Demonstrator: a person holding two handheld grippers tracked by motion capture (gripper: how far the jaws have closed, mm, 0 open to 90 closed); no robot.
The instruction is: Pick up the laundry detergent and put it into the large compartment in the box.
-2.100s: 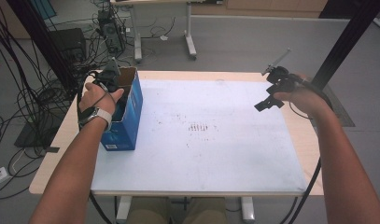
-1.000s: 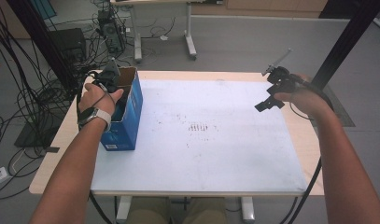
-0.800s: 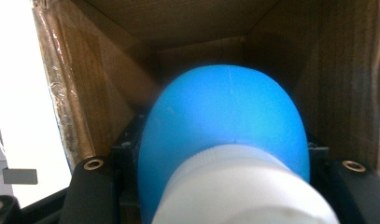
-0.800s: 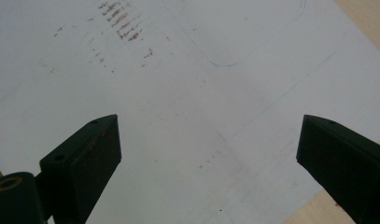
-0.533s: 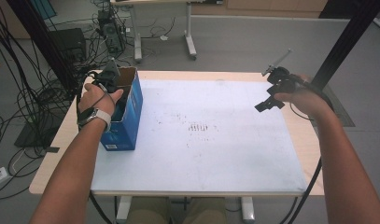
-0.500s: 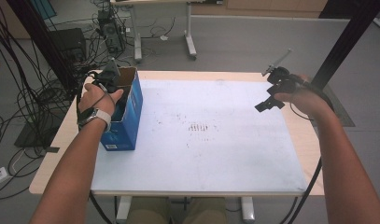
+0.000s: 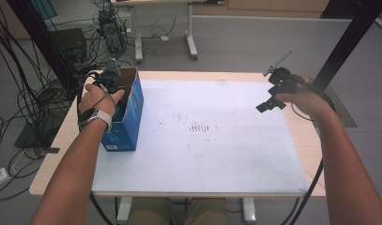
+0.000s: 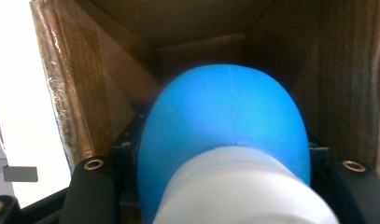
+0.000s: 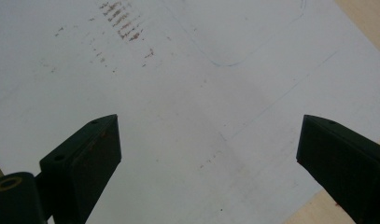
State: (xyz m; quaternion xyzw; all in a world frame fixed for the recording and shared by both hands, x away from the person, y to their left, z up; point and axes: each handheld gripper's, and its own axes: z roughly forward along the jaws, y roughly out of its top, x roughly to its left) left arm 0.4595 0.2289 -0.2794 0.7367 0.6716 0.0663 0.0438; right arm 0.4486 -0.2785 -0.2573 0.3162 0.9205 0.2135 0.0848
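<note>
The left hand-held gripper (image 7: 114,83) clasped a blue, white-capped plastic bottle (image 8: 225,135) inside the blue cardboard box (image 7: 132,112); the right hand-held gripper (image 9: 208,154) hung released above the desk (image 7: 217,140).

Blue cardboard boxes (image 7: 125,119), open-topped: one
Blue rounded bottles with white cap (image 8: 225,126): one, inside the box
White sheets (image 7: 202,140) covering the wooden surface (image 7: 310,140): one
Hand-held grippers: two, left hand-held gripper (image 7: 111,77), right hand-held gripper (image 7: 268,104)

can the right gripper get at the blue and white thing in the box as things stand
Probably not: the blue and white object sits inside the box, clamped by the left gripper, across the table from the right gripper.
</note>
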